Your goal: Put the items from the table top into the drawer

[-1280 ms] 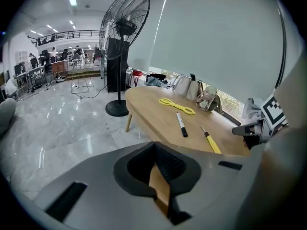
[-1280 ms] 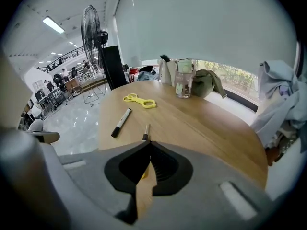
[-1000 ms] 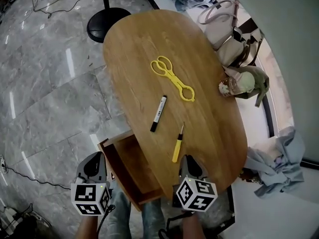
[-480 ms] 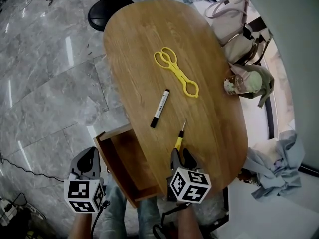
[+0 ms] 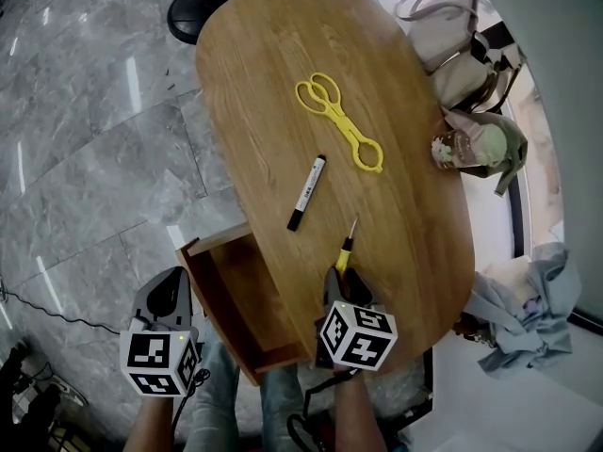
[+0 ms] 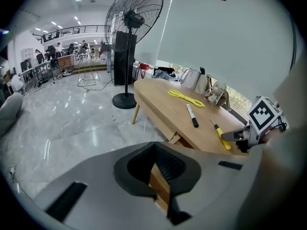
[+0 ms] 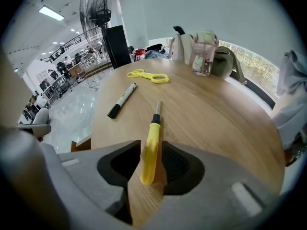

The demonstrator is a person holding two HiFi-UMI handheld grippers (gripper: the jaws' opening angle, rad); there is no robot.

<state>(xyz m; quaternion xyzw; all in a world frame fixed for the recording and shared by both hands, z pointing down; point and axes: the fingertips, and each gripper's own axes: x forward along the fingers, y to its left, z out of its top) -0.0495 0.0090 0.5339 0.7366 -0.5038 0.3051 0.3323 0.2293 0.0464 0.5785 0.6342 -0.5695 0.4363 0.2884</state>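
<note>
right claw [image 5: 341,277] is placed at the lower edge of the counter [image 5: 273,73], tilted steeply down. its jaws stand apart and have just been opening. the screwdriver [image 7: 152,140] is lying flat on the counter, with the butt of its yellow handle between the two jaws and the metal tip pointed away toward the upper frame. the pads are not clamped on it; in the right gripper view a gap is seen on the left of the handle.

left claw [image 5: 170,295] is held lower left in the head view, off the counter and above the floor [image 5: 85,158], just beside the drawer [image 5: 236,295]. its jaws are apart with nothing gripped; only the wooden drawer edge is seen beyond them. the drawer is pulled open below the counter's lower-left edge, and nothing is seen inside it.

two more items are left on the counter: a black-capped marker [image 5: 307,192] mid-frame, just above and left of the screwdriver, and yellow tongs [image 5: 339,135] further up. all three are apart from each other. a cup [image 5: 454,149] stands at the counter's right edge. a fan [image 6: 134,18] is seen in the left gripper view, top centre.
</note>
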